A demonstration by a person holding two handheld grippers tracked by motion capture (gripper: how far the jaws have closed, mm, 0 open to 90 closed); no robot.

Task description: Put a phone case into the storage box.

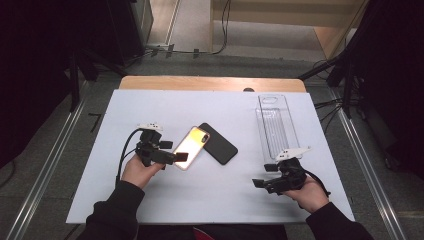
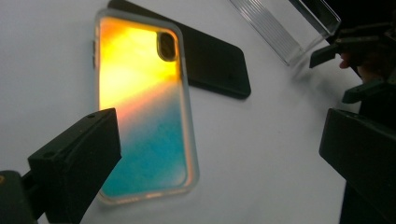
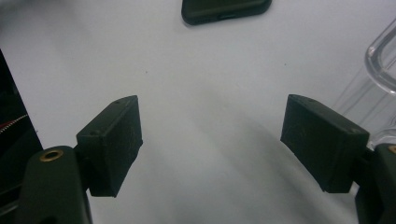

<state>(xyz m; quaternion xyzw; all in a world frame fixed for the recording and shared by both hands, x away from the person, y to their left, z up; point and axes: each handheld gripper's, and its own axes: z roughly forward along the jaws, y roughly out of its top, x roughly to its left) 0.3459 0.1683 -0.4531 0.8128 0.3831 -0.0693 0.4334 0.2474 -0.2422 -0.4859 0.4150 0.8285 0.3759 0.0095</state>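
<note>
Left gripper [image 1: 181, 157] jaws wide, nothing held; gradient phone case [image 1: 191, 147] flat at frame centre, overlapping black phone [image 1: 218, 143]. Right gripper [image 1: 263, 183] wide, empty, lower right. Risk: pad nudges case, shifting phone underneath.

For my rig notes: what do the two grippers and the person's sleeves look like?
Both the left gripper and the right gripper are black, with two blocky rectangular jaws and a pale three-cornered plate on top. A black cable loops from the left one. A brass-coloured fitting sits at a right jaw's base. The sleeves are dark.
</note>
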